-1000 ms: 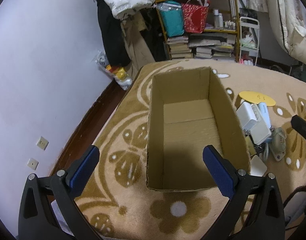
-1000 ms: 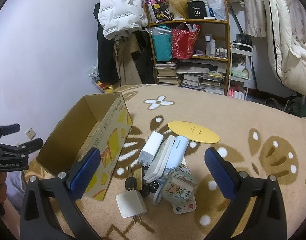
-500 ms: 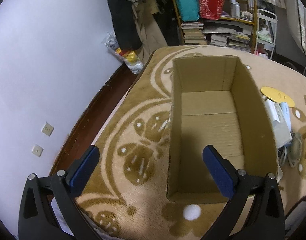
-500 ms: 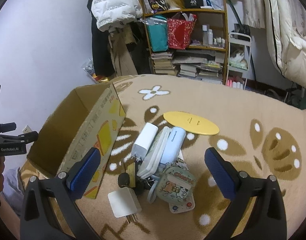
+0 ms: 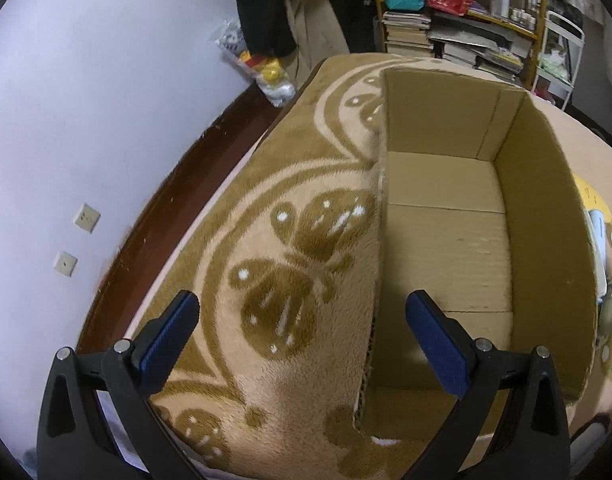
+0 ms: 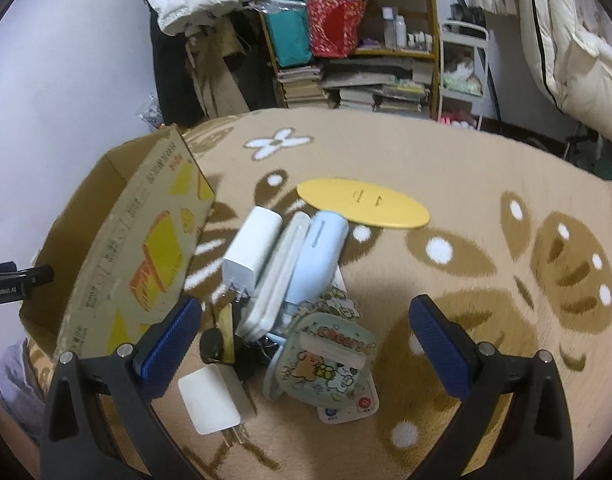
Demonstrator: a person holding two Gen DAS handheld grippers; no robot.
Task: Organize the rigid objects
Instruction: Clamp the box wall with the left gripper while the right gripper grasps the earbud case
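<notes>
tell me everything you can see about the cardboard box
The cardboard box is plain brown corrugated card, long and rectangular, open at the top with nothing visible inside; its floor shows flap seams. It rests upright on the patterned blanket. In the right wrist view its outer long side carries yellow and orange graphics and printed text. The pile of white chargers lies beside that side, apart from it. The left gripper is open and straddles the box's left wall, not touching it.
</notes>
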